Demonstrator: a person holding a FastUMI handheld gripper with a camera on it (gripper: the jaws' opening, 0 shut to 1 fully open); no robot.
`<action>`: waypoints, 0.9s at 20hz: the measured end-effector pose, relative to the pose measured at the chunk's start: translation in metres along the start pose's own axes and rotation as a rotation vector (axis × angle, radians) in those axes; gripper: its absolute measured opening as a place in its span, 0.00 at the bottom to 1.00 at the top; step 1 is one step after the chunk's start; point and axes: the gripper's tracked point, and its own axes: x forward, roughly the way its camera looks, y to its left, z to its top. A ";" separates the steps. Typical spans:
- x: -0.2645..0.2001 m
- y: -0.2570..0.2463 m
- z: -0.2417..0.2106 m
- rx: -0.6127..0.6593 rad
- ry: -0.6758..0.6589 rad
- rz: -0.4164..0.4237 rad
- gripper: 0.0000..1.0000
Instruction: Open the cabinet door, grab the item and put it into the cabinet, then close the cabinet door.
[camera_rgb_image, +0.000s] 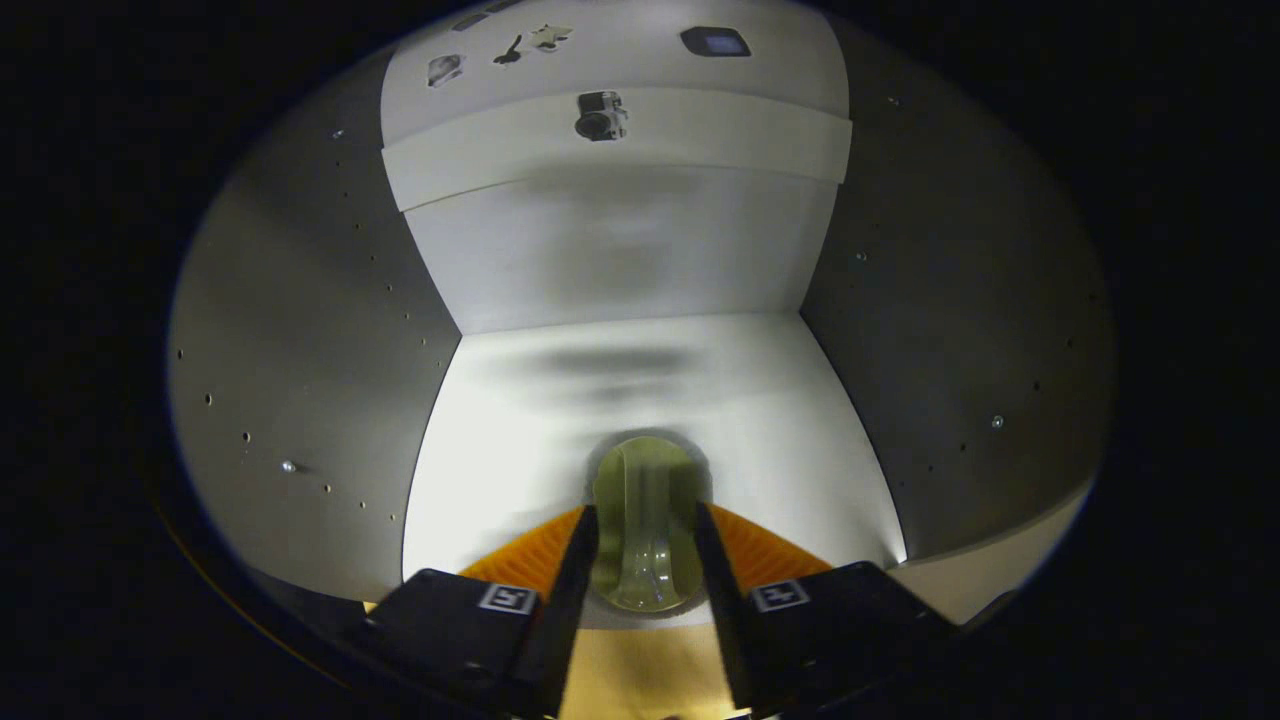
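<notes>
Hand-held gripper (646, 525) clamping smooth round greenish translucent item (647, 520), matte white cabinet (620, 390) interior

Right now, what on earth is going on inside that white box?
A person's handheld gripper is reaching into an open white cabinet. Its two fingers are closed on a greenish, see-through cup-like item, which sits between them over the cabinet's floor. Whether it already rests on the floor is hard to tell. The item has not been let go, and closing the door comes afterwards.
</notes>
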 end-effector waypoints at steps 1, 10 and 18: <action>-0.002 -0.001 0.002 -0.006 -0.012 -0.001 0.70; -0.074 0.006 0.036 0.041 -0.232 0.039 0.99; -0.202 0.024 0.054 -0.016 -0.592 0.069 0.99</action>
